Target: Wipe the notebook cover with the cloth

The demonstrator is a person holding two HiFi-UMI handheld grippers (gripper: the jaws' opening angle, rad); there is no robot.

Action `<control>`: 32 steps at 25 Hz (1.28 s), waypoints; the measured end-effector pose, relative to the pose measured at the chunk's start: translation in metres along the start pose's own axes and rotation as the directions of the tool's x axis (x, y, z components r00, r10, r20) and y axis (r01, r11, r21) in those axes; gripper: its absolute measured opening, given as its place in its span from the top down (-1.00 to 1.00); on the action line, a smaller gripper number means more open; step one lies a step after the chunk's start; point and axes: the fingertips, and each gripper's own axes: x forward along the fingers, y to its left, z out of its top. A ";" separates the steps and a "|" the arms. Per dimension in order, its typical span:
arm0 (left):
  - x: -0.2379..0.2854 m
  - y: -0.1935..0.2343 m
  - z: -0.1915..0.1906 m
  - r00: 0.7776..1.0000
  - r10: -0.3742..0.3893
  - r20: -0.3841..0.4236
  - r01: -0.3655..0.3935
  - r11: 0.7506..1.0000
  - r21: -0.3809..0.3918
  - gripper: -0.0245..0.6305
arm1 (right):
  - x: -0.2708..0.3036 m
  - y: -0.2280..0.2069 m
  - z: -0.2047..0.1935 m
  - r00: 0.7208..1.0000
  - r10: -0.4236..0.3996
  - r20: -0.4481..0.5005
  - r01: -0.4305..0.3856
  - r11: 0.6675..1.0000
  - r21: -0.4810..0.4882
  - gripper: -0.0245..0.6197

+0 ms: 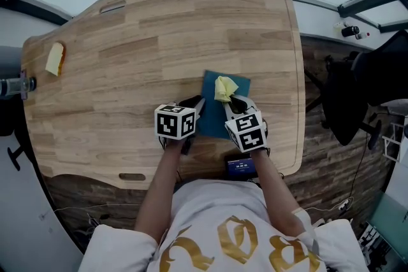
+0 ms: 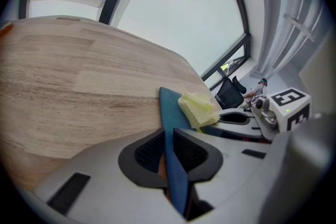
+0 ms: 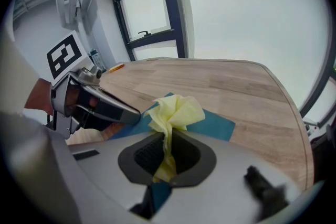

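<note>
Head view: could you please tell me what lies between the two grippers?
The blue notebook, with the yellow cloth on it, as the head view shows.

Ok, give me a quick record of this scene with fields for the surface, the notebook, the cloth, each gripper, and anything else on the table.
surface: wooden table
notebook: blue notebook, on the table near the person's edge
cloth: yellow cloth, bunched, resting on the notebook's cover
left gripper: left gripper, jaws closed on the notebook's left edge
right gripper: right gripper, jaws closed on the cloth
other: small yellow and orange item at the table's left end, too small to identify
</note>
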 end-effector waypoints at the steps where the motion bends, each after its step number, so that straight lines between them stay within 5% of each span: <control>1: 0.000 0.000 0.000 1.000 -0.001 0.000 0.001 1.000 -0.001 0.74 | 0.000 0.002 0.001 1.000 0.006 -0.001 -0.006 1.000 -0.004 0.81; 32: 0.000 0.001 0.000 1.000 -0.010 -0.007 0.010 1.000 -0.012 0.75 | -0.020 0.096 -0.035 0.941 0.332 -0.069 -0.338 0.936 -0.099 0.81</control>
